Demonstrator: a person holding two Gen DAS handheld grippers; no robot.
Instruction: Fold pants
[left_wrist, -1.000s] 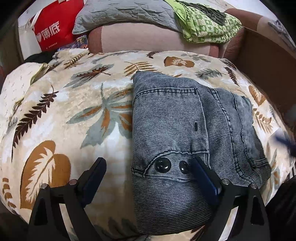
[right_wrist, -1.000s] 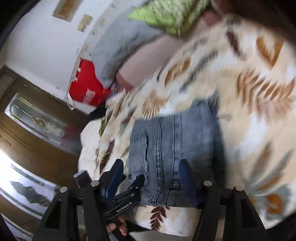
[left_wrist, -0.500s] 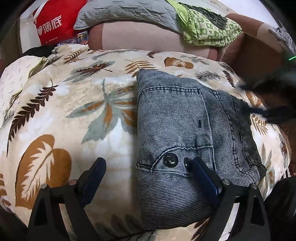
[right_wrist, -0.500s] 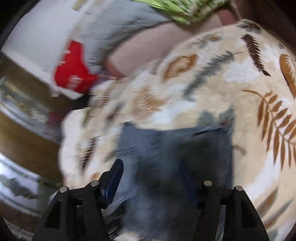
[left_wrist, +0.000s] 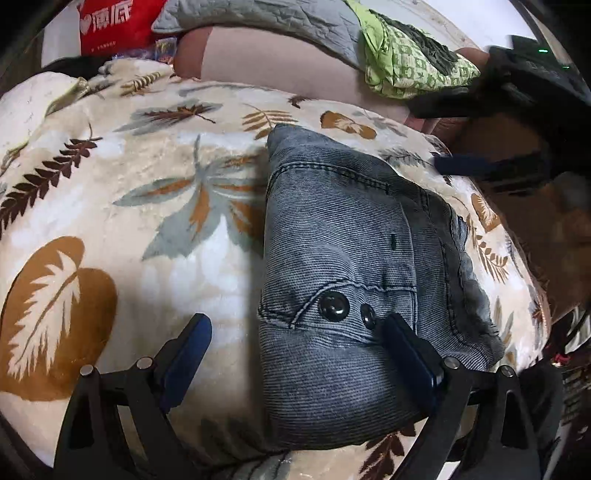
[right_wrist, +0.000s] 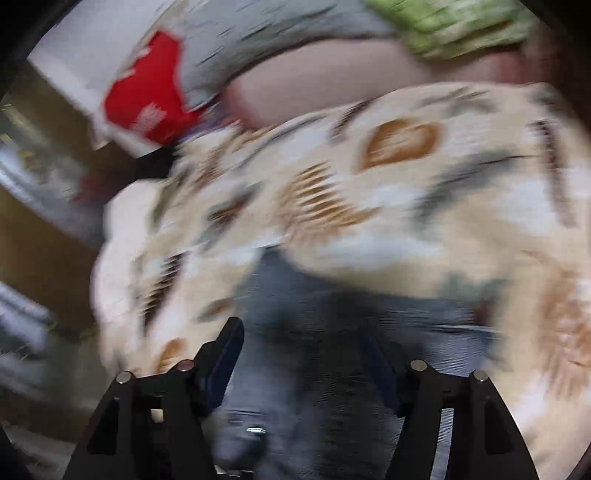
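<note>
The grey-blue denim pants (left_wrist: 343, 266) lie folded in a compact bundle on the leaf-print blanket (left_wrist: 140, 206), two dark snap buttons showing near their front. My left gripper (left_wrist: 299, 332) is open and empty, hovering over the near edge of the bundle, its right finger above the denim. My right gripper (right_wrist: 306, 339) is open and empty above the far right side of the pants (right_wrist: 332, 325); that view is motion-blurred. It also shows in the left wrist view (left_wrist: 491, 136) at the upper right, above the blanket.
A pinkish bolster (left_wrist: 280, 62), a grey quilted cover (left_wrist: 258, 18) and a green patterned cloth (left_wrist: 402, 62) lie along the back. A red bag (left_wrist: 110, 26) stands at the back left. Dark wooden furniture (right_wrist: 33, 258) is at the left.
The left gripper has drawn back slightly from the pants. The right gripper has swung up and across over the bundle's right side, entering the left wrist view; the pants have not changed shape.
</note>
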